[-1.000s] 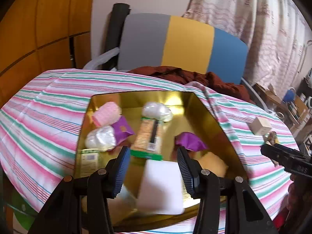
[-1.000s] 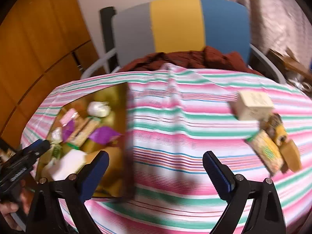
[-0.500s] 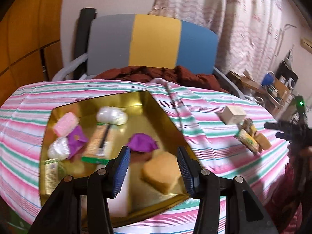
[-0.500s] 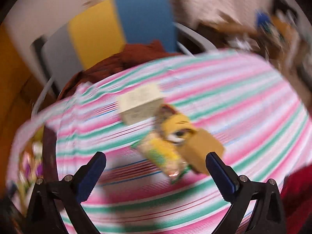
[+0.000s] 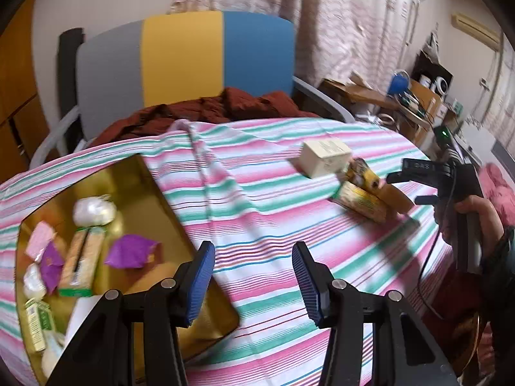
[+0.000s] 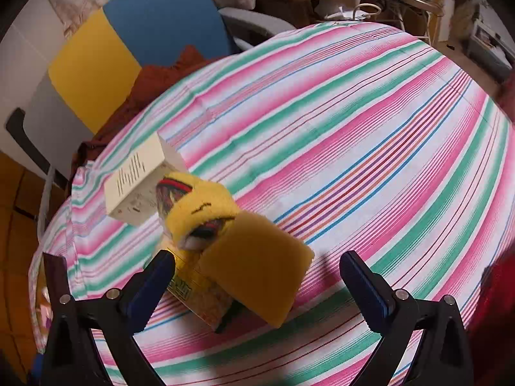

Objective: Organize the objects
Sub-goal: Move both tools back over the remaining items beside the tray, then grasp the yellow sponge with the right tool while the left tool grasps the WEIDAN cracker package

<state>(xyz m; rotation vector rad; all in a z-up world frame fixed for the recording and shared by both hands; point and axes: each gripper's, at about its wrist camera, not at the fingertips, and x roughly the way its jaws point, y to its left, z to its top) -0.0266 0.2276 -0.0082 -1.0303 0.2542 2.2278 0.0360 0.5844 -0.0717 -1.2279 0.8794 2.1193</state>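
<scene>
The right claw (image 6: pixel 257 271) stands wide open, holding nothing. Its blue pads flank a yellow sponge (image 6: pixel 257 260) at lower centre of the right wrist view, with daylight between each pad and the sponge. The sponge leans on a yellow snack packet (image 6: pixel 199 296), whose near end lies just beside the left-hand pad. Behind them, touching, sit a yellow plush toy (image 6: pixel 199 215) and a cream box (image 6: pixel 138 183), the box at middle left.

The left claw (image 5: pixel 252 276) is also open and empty, at lower centre of the left wrist view, hovering over the striped cloth of the bench (image 5: pixel 257 199). Its left-hand pad overlaps the right rim of a gold tray (image 5: pixel 154 186).

To the right of the sponge, the striped cloth runs bare to the bench edge.

Only the left wrist view shows the tray's contents clearly: white wrapped pieces, purple wrappers (image 5: pixel 130 252) and a long green-edged packet (image 5: pixel 82 265). It also shows a hand (image 5: pixel 473 215) gripping the right claw's handle at the right edge.
</scene>
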